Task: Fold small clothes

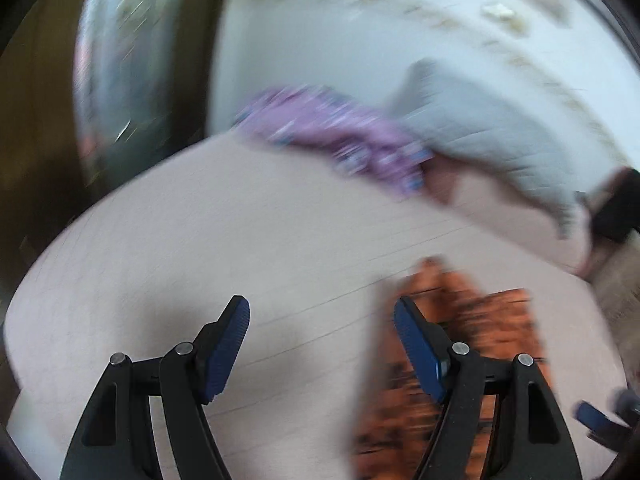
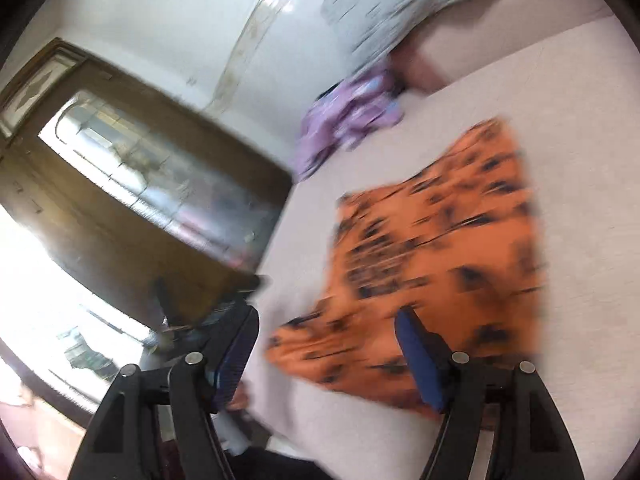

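Note:
An orange garment with dark markings (image 2: 440, 248) lies spread flat on the pale bed sheet (image 2: 580, 120). My right gripper (image 2: 324, 352) hovers open over its near corner, with nothing between its jaws. In the left wrist view the same orange garment (image 1: 472, 360) shows blurred at the lower right, partly behind my right-hand finger. My left gripper (image 1: 320, 344) is open and holds nothing, above bare sheet (image 1: 200, 240) just left of the garment. A crumpled purple garment (image 1: 340, 136) (image 2: 348, 120) lies farther back on the bed.
A grey pillow (image 1: 480, 128) (image 2: 400, 12) rests at the head of the bed beside the purple garment. A dark wooden wardrobe with a mirrored door (image 2: 140, 184) (image 1: 120, 80) stands along the bed's left side. Both views are motion-blurred.

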`<state>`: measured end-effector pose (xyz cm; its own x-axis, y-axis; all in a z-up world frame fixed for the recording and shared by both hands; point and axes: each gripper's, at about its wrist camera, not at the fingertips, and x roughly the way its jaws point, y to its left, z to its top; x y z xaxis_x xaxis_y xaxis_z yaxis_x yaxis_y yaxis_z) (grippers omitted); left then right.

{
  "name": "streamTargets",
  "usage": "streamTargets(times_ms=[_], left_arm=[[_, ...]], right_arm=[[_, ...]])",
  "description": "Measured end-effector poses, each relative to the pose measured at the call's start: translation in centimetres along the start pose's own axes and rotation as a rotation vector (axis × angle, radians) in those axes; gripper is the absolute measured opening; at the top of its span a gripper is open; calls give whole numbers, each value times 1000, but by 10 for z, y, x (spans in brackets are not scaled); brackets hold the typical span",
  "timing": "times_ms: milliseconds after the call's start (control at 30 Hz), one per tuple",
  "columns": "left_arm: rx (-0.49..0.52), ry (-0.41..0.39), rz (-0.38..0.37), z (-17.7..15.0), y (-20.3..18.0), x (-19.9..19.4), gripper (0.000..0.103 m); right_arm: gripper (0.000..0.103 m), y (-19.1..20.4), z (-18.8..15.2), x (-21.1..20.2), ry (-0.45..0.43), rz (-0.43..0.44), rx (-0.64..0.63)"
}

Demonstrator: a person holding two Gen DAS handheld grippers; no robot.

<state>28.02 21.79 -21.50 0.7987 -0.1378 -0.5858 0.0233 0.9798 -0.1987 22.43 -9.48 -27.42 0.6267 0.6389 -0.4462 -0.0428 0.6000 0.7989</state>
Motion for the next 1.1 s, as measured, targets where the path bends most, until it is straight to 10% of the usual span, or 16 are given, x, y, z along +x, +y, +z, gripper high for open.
streamTargets(times_ms=[167,300,367,567,700,833,1100], left_arm=[[178,20,-134,-18,-74,0,76],[413,246,89,-50,-108,58,79],[394,317,151,-53,-95,82,82],[161,388,11,-37,-55,98,86],[224,360,23,-40,-58,95,87],[278,341,39,-43,-69,95,90],[268,339,-7,-42,-58,81,90]], right_arm=[[45,-24,-10,16,74,-103,38],[16,-47,-17,29,112,-164,65],[15,-51,-13,27,142,-136,90],[18,-36,33,31,94,-171,30],[18,-42,72,62,30,-218,57],[19,-87,95,127,165,-318,172],[21,-46,118,129,137,-121,135]])
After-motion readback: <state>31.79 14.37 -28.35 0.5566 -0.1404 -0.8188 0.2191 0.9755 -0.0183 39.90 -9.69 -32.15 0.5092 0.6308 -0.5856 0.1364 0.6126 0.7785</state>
